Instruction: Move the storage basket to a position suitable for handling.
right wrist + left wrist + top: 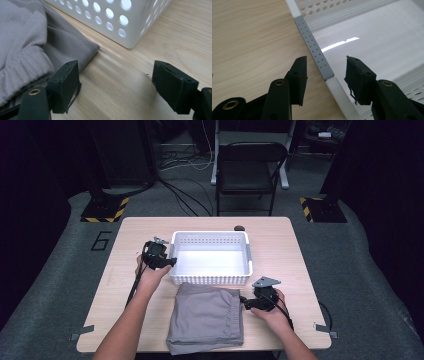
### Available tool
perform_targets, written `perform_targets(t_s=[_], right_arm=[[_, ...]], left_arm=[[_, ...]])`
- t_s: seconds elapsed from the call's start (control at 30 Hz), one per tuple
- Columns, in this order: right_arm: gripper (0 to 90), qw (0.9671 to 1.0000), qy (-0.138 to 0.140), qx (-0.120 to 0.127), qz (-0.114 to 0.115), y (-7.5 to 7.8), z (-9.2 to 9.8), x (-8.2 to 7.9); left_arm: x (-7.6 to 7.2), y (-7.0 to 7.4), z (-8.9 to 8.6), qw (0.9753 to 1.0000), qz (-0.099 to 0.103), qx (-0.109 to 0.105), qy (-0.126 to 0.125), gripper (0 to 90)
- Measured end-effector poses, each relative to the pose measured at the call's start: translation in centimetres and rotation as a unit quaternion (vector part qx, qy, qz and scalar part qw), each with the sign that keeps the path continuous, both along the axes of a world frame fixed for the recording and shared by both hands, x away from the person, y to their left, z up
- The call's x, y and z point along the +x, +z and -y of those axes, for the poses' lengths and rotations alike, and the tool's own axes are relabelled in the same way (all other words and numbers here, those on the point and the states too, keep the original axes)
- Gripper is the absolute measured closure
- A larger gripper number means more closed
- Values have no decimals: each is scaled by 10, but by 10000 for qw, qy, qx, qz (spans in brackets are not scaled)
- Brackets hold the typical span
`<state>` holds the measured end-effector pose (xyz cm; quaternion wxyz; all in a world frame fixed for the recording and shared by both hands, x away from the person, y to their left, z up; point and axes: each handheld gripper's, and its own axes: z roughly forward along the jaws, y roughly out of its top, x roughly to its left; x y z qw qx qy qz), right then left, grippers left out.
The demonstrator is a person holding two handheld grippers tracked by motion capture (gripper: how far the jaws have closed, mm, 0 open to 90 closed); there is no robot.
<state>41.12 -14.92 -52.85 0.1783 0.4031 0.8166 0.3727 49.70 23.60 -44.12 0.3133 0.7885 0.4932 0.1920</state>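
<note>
folded grey garment (206, 316) lies nearest us on the surface (300, 260), long axis toward the white basket (210, 278) just behind | right gripper (248, 303) released at its right edge, nearer | left gripper (171, 262) spread astride the basket's left rim

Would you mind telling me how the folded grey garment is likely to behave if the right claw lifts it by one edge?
The folded grey garment would probably droop and unfold, since it is soft woven cloth in loose layers. Its gathered elastic band may give a thicker bite. It likely slides easily on the smooth wooden table.
</note>
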Motion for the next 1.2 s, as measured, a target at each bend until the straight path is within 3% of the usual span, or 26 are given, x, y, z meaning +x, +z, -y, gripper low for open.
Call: perform_targets(t_s=[0.23,0.57,0.67,0.9,1.07,1.2], right_arm=[[210,10000,16,-24,-26,0,0,0],[194,10000,65,-65,-29,0,0,0],[193,10000,52,-55,-3,0,0,0],[190,9999,78,-65,10,0,0,0],[189,10000,64,-51,8,0,0,0],[188,9999,100,-82,0,0,0,1]], left_arm=[[-11,13,-7,9998,59,-168,-32,471],[-45,28,-15,9994,47,-291,-204,411],[-53,28,-18,9985,62,-506,-179,397],[-69,27,-19,9989,-19,-372,-287,378],[-78,30,-18,9989,174,-359,-263,338],[-83,35,-17,9985,213,-424,-288,329]])
